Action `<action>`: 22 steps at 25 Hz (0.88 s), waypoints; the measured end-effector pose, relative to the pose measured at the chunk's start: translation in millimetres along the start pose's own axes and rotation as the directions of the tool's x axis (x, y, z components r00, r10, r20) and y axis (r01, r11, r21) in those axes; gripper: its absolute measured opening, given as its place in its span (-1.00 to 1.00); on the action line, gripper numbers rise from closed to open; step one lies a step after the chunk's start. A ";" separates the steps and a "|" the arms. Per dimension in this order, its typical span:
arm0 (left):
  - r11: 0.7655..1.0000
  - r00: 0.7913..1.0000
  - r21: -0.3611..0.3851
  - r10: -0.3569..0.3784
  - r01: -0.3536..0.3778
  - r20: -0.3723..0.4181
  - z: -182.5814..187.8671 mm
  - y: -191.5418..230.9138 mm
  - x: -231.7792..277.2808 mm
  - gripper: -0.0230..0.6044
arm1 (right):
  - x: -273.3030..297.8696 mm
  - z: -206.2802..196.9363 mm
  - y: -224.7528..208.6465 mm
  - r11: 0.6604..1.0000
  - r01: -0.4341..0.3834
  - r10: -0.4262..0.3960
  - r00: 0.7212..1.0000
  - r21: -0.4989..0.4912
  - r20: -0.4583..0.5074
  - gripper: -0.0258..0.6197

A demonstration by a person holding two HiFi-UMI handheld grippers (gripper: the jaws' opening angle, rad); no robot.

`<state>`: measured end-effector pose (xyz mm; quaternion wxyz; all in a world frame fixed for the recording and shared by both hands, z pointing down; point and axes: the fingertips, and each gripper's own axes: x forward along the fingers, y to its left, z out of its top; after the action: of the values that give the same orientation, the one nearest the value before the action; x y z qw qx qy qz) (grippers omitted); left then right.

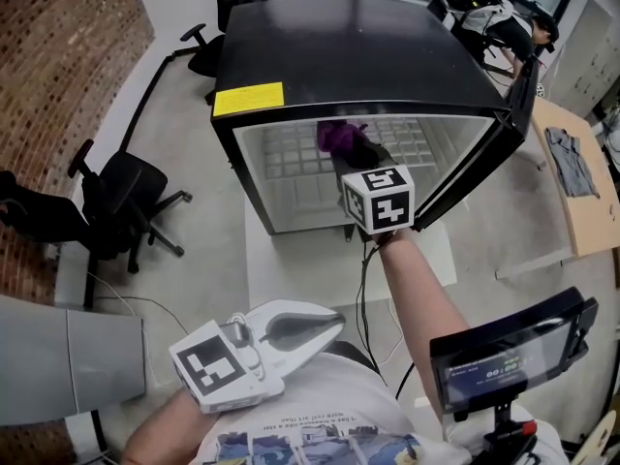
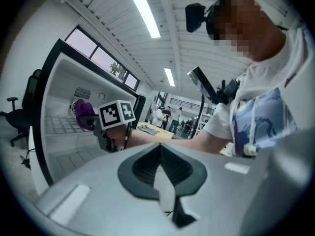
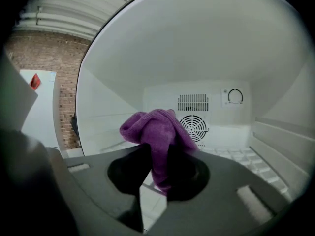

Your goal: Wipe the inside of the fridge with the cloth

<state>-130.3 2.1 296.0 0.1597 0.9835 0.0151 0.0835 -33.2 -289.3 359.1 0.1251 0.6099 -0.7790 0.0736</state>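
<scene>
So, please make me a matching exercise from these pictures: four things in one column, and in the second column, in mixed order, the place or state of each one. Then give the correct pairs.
Things:
1. purple cloth
2. left gripper
3. fridge door
4. yellow label

Place or state:
A. stuck on the black top of the fridge
B. swung open at the right side
C. pinched between the jaws of the right gripper
D. shut on nothing, held back near the person's chest

Pairs: 1-C, 2-D, 3-B, 4-A.
</scene>
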 end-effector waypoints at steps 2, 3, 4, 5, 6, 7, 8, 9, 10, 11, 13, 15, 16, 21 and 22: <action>1.000 1.000 -0.007 0.016 -0.016 0.007 -1.1 1.1 -5.6 -0.91 | 5.7 1.7 13.2 1.000 -0.023 0.023 1.000 0.001 0.007 -0.67; 1.000 1.000 -0.010 0.025 -0.025 0.010 -1.8 1.9 -8.7 -0.91 | 8.4 2.8 19.6 0.999 -0.034 0.034 0.999 0.004 0.011 -0.67; 0.999 0.999 -0.013 0.034 -0.033 0.012 -2.5 2.4 -11.8 -0.91 | 10.7 4.0 26.0 0.999 -0.046 0.046 0.999 0.010 0.016 -0.67; 0.999 0.999 -0.016 0.041 -0.041 0.014 -3.1 2.6 -14.8 -0.91 | 12.6 5.4 32.8 0.998 -0.059 0.059 0.998 0.017 0.021 -0.67; 0.999 0.999 -0.018 0.048 -0.048 0.016 -3.7 2.5 -17.8 -0.91 | 14.5 6.8 40.0 0.997 -0.073 0.072 0.997 0.022 0.026 -0.67; 0.998 0.998 -0.020 0.055 -0.055 0.017 -4.4 2.4 -20.7 -0.91 | 16.5 8.1 47.8 0.996 -0.088 0.087 0.996 0.026 0.031 -0.67; 0.998 0.998 -0.022 0.062 -0.061 0.019 -5.0 2.2 -23.7 -0.91 | 18.4 9.3 55.6 0.994 -0.104 0.103 0.994 0.032 0.037 -0.67; 0.997 0.997 -0.025 0.068 -0.068 0.020 -5.8 2.1 -26.5 -0.91 | 20.2 10.3 63.0 0.992 -0.121 0.119 0.992 0.043 0.043 -0.67; 0.997 0.997 -0.027 0.074 -0.074 0.021 -6.5 2.0 -29.2 -0.91 | 21.6 11.3 69.6 0.989 -0.137 0.134 0.990 0.061 0.051 -0.67; 0.996 0.997 -0.029 0.080 -0.079 0.023 -7.2 1.8 -31.8 -0.91 | 22.7 12.1 75.5 0.985 -0.152 0.147 0.987 0.081 0.060 -0.67; 0.996 0.996 -0.032 0.089 -0.089 0.025 -8.9 1.5 -36.8 -0.91 | 24.2 13.6 85.6 0.977 -0.178 0.170 0.983 0.115 0.075 -0.67; 0.995 0.995 -0.034 0.097 -0.096 0.026 -10.6 0.8 -41.6 -0.91 | 25.1 15.0 94.8 0.969 -0.202 0.191 0.978 0.142 0.087 -0.67; 0.995 0.995 -0.033 0.099 -0.098 0.027 -11.3 0.2 -44.0 -0.91 | 25.2 15.7 98.9 0.964 -0.215 0.202 0.975 0.155 0.093 -0.67; 0.994 0.994 -0.031 0.102 -0.101 0.029 -13.8 -4.4 -51.5 -0.91 | 22.1 17.1 107.0 0.943 -0.251 0.230 0.966 0.219 0.114 -0.67; 0.995 0.994 -0.031 0.101 -0.100 0.029 -14.2 -5.2 -52.0 -0.91 | 20.8 16.3 107.8 0.940 -0.256 0.235 0.965 0.227 0.115 -0.67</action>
<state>-184.0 8.5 299.4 0.1699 0.9817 -0.0381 0.0766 -144.0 -286.7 353.5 0.0065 0.5213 -0.8390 0.1558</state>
